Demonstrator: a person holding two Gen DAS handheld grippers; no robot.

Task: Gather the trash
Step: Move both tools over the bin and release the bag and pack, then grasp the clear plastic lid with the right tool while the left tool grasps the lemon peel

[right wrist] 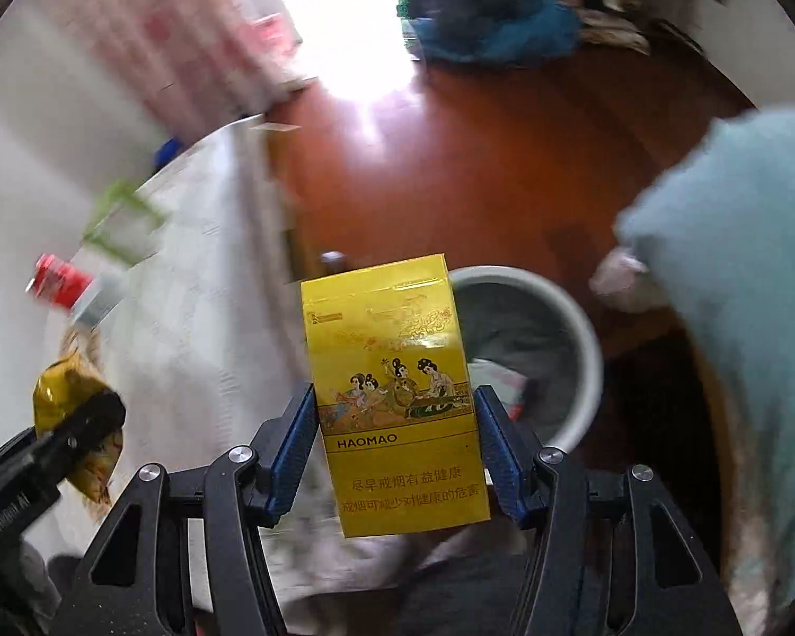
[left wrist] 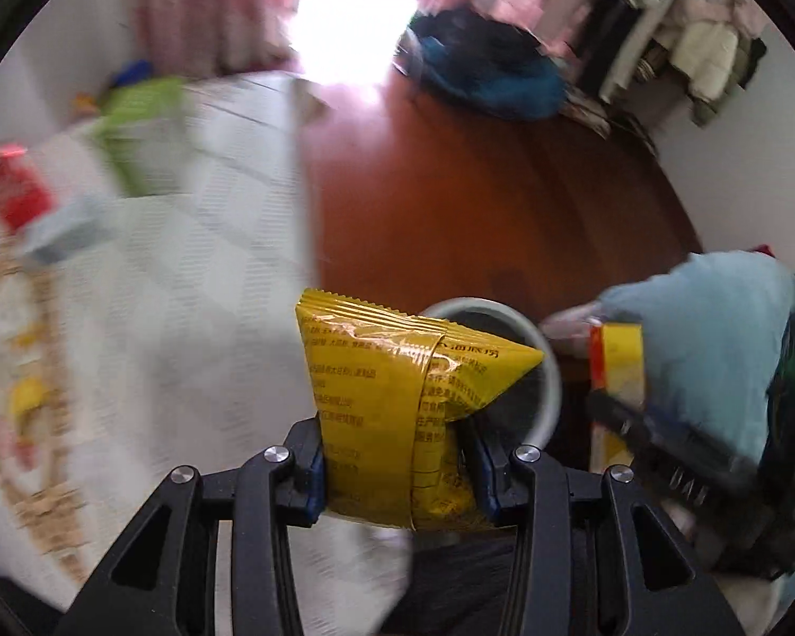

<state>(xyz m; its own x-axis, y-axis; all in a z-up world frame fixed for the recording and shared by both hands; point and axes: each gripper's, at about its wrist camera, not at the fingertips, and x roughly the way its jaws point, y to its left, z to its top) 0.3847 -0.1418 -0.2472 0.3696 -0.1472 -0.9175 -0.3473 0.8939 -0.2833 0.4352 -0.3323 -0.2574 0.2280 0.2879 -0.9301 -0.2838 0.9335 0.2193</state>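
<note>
Between the blue pads of the left claw [left wrist: 397, 469] sits a yellow snack packet [left wrist: 392, 408], pinched at its lower half so that its crimped top edge stands up and leans slightly right. Behind the packet, on the red-brown floor [left wrist: 477, 201], is a round bin [left wrist: 548, 371] with a pale rim and a dark liner; the packet's right corner overlaps the bin's mouth in the left wrist view.

The right claw [right wrist: 395, 450] grips a yellow cigarette box [right wrist: 397, 397] by its 2 long sides, upright, with the printed face toward the camera and the word HAOMAO across its middle. In the right wrist view the bin [right wrist: 583, 339] lies just right of and beyond the box, and some light-coloured scraps [right wrist: 495, 381] show inside it. The same box appears at the right of the left wrist view [left wrist: 617, 365], held by the other claw beside the bin's rim.

To the left, a bench [left wrist: 196, 275] under a white cloth carries a red can [left wrist: 13, 191] lying on its side next to a pale grey-blue object [left wrist: 66, 230], blurred. A green-framed item [left wrist: 138, 122] lies further back on the cloth. At the left edge of the right wrist view, the left claw [right wrist: 87, 426] shows with the crumpled yellow packet [right wrist: 66, 389] in it, over the bench's edge. A light blue sleeve [right wrist: 742, 275] fills the right side.
</note>
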